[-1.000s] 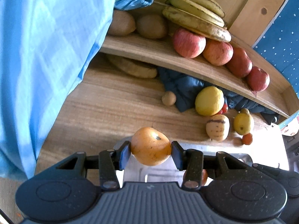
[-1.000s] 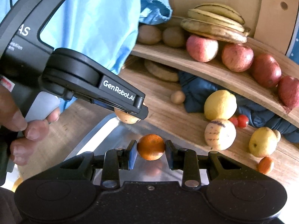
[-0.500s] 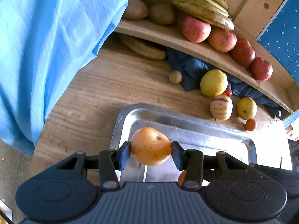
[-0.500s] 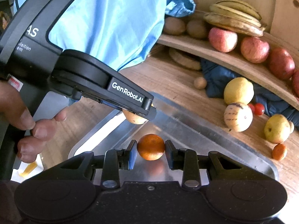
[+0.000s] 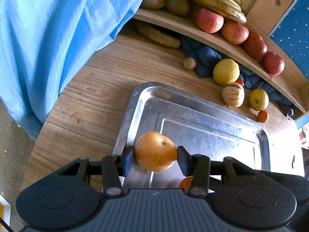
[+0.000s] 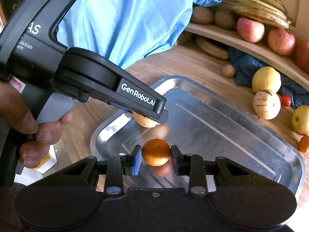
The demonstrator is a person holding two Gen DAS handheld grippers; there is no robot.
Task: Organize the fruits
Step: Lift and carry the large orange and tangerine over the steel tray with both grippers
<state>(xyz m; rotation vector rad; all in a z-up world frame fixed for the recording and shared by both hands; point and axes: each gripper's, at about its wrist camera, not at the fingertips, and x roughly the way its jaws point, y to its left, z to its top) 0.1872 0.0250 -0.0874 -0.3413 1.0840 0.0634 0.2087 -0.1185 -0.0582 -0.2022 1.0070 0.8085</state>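
Setting: wooden tabletop (image 5: 92,100) with a blue cloth (image 5: 58,29) hanging at far left and a curved wooden shelf (image 5: 218,40) along the far edge.
Left gripper (image 5: 155,157): jaws clenched on a large pale-orange fruit (image 5: 155,151), held over the near-left corner of the metal tray (image 5: 212,116); in the right wrist view the fruit hangs just above the tray floor, apparently not touching.
Metal tray: bare of resting fruit as far as both views show; its near edge is hidden behind the gripper bodies.
Right gripper (image 6: 156,157): jaws grasping a small mandarin (image 6: 156,154), low over the near part of the tray; whether it touches the metal cannot be told.
Loose fruit, right of tray: a small brown fruit (image 5: 189,63), yellow citrus (image 5: 226,71), striped pale melon (image 5: 233,94), yellow-green apple (image 5: 258,99), small orange fruit (image 5: 262,116) and a red tomato (image 6: 285,100), lying on the tabletop beside a dark blue cloth (image 5: 206,58).
Shelf, far right: bananas (image 5: 216,2) and red apples (image 5: 234,31), already in a row.
Progress: judged early; two fruits are poised for placing, none released, and about six remain on the table.
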